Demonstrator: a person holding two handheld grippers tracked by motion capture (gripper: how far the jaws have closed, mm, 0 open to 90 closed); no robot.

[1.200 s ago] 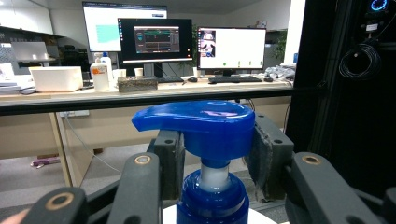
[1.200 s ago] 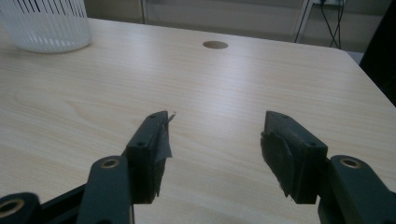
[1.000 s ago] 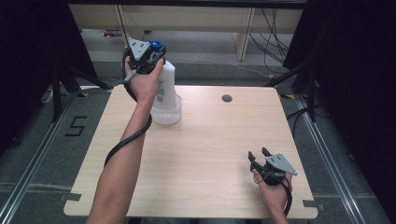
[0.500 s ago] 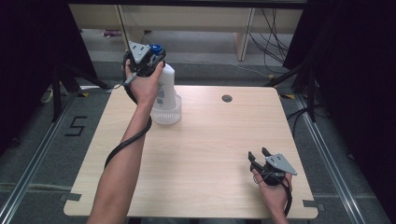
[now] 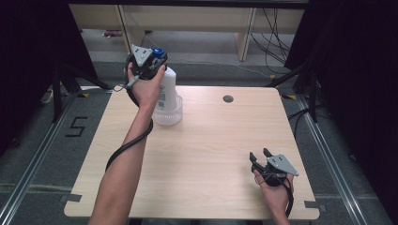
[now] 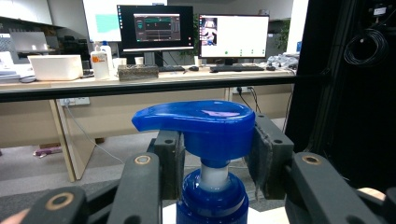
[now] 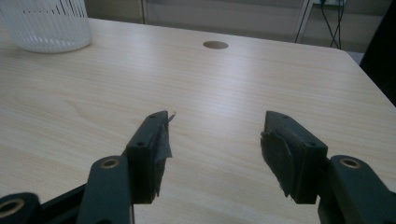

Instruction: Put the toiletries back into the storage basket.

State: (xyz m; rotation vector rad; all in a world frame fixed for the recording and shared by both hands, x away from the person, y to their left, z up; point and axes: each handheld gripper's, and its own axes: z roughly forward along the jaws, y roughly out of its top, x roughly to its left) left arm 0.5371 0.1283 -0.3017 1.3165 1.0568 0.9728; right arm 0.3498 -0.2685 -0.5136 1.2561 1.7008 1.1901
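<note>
Blue pump head (image 6: 205, 122) of the white bottle (image 5: 167, 96) at ten o'clock sits clamped in the left gripper (image 6: 215, 158), while the right gripper (image 7: 215, 149), at five o'clock, gapes wide, holding nothing.

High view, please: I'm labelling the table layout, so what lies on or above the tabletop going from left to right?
Left tongs closed around the blue pump head of the white pump bottle → round hole in the table → right tongs, open, held low near the front right corner.
</note>
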